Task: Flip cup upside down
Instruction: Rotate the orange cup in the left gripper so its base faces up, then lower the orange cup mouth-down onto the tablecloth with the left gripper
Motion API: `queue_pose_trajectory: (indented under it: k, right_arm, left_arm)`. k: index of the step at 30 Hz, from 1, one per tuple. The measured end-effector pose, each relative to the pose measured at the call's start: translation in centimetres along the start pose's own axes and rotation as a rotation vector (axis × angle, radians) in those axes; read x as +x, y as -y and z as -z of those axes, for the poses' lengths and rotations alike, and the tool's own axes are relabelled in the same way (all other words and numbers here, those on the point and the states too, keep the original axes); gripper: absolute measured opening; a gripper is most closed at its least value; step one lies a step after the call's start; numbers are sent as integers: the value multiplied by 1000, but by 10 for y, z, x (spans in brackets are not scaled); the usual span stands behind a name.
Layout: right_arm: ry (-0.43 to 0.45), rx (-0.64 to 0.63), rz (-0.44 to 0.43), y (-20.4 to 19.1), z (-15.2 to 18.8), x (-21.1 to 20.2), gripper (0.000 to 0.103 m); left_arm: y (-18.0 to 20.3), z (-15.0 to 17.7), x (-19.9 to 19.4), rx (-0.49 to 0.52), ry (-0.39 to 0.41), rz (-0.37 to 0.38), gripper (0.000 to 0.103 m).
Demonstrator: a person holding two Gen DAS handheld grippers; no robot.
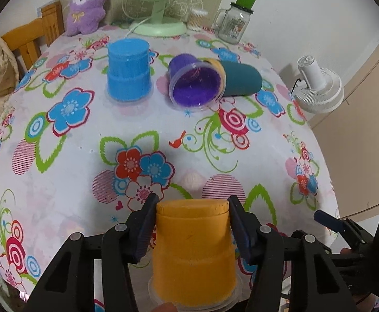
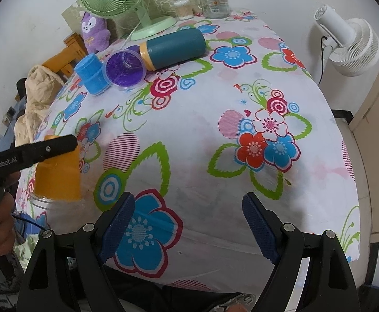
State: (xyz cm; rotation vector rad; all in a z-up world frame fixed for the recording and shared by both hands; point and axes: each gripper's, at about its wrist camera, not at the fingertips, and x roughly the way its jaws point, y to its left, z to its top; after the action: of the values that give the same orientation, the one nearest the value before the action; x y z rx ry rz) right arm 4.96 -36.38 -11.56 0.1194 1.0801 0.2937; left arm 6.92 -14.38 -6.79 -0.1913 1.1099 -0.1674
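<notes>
An orange cup (image 1: 193,249) stands upside down near the table's front edge, its clear rim on the cloth. My left gripper (image 1: 192,205) is shut on the orange cup, one pad on each side of its base. It also shows in the right wrist view (image 2: 58,171), with a left finger (image 2: 46,150) across it. A blue cup (image 1: 129,70) stands upside down farther back. A purple cup (image 1: 194,84) lies on its side, mouth toward me. My right gripper (image 2: 188,221) is open and empty over the front edge.
A teal bottle (image 1: 241,79) lies behind the purple cup. A green fan (image 1: 158,23), glass jar (image 1: 232,24), cotton swab tub (image 1: 196,18) and purple plush (image 1: 86,7) stand at the back. A white fan (image 1: 319,88) is off the right edge; a wooden chair (image 1: 28,39) stands left.
</notes>
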Motion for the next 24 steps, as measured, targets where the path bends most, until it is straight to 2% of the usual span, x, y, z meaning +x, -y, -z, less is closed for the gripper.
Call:
queue_pose_trajectory:
  k: [14,24]
  right_arm:
    - [3,-28,-10,-14,-1,0,87]
    - [1,-40,-16,-19,-2,2,86]
  left_arm:
    - [1,-6,-33,20,110,-13,56]
    - [2,-8,-39,28,134,-23,56]
